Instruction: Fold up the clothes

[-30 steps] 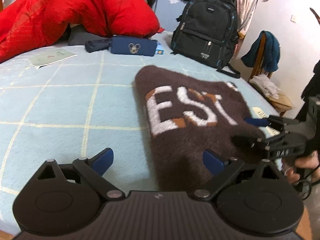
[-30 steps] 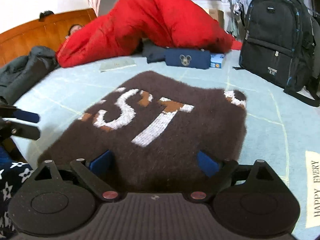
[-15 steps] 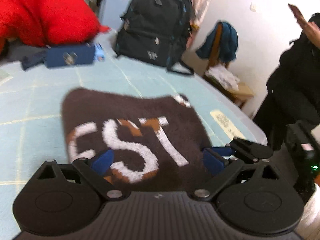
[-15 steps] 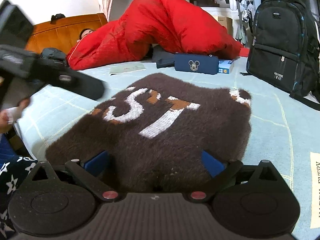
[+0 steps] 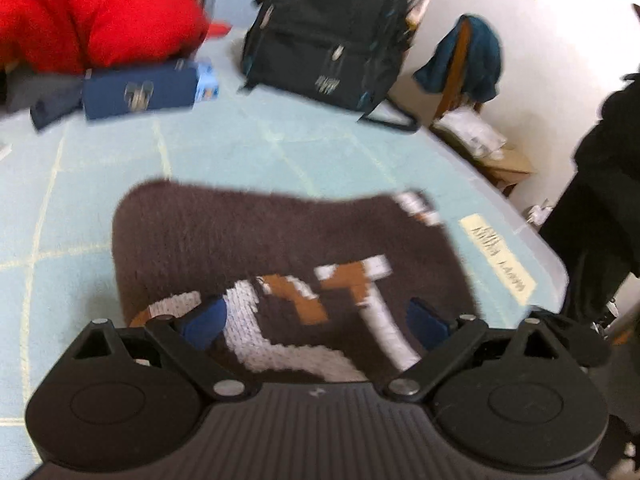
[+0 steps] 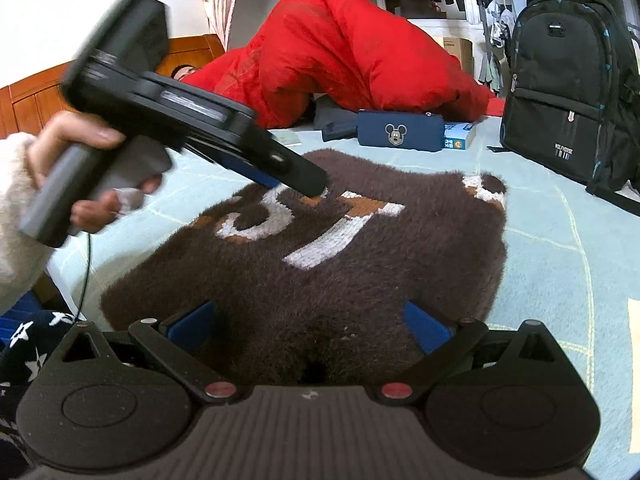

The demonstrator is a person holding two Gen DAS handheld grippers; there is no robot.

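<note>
A folded brown fuzzy sweater (image 6: 360, 264) with white and orange letters lies on the light blue bedsheet (image 6: 560, 264). My left gripper (image 5: 316, 320) is open, its blue pads spread over the letters on the sweater (image 5: 256, 236). In the right wrist view a hand (image 6: 76, 160) holds that left gripper (image 6: 312, 184), which slants down with its tips on the letters. My right gripper (image 6: 308, 322) is open at the sweater's near edge. Brown pile lies between its pads without being pinched.
A red duvet (image 6: 352, 56) is heaped at the back of the bed. In front of it lie a navy Mickey pouch (image 6: 400, 134) and a blue box (image 6: 460, 140). A black backpack (image 6: 572, 80) stands at the back right. A chair with a teal garment (image 5: 464, 60) and a person in black (image 5: 600, 200) are beside the bed.
My left gripper has swung right from the sweater's left edge to above its letters. The right gripper has stayed at the near edge, its pads a little wider apart.
</note>
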